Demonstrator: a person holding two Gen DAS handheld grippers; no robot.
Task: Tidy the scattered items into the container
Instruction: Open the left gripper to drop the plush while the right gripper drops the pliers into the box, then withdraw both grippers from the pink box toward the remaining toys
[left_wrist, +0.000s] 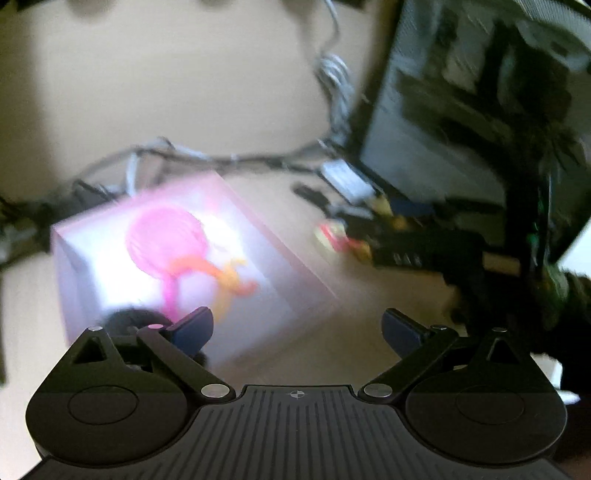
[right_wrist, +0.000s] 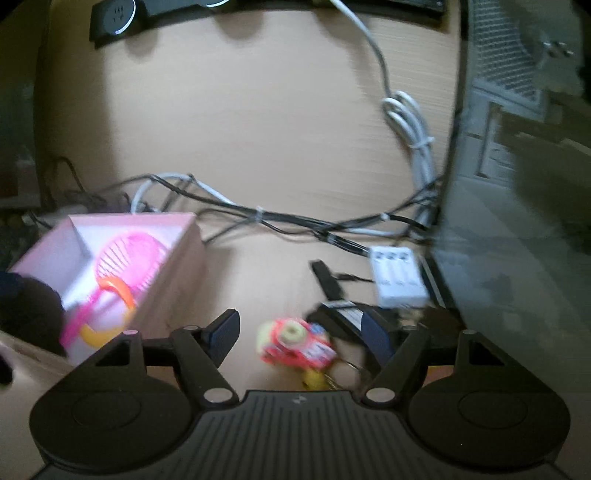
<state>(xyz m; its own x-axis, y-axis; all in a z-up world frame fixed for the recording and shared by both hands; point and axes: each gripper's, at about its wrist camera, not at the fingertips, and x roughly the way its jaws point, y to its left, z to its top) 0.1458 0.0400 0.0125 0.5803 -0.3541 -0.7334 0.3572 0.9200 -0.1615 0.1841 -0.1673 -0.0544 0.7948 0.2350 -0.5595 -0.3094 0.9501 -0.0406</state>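
Note:
A pink open box (right_wrist: 177, 258) stands on the wooden desk at the left. Inside it lie a pink round slotted scoop (right_wrist: 129, 262) and an orange ring (right_wrist: 118, 291). A red and yellow toy (right_wrist: 295, 343) lies on the desk between the fingers of my right gripper (right_wrist: 299, 330), which is open; neither pad touches the toy. In the left wrist view, which is blurred, my left gripper (left_wrist: 299, 328) is open and empty over the near right corner of the box (left_wrist: 288, 258). A dark round thing (left_wrist: 129, 321) shows beside its left finger. The toy (left_wrist: 332, 234) lies to the right.
Tangled black and white cables (right_wrist: 258, 214) run across the desk behind the box. A white adapter block (right_wrist: 397, 277) and a black stick (right_wrist: 327, 278) lie near the toy. A tall dark case (right_wrist: 517, 221) closes off the right side. A blurred dark shape (right_wrist: 29, 314) overlaps the box's left.

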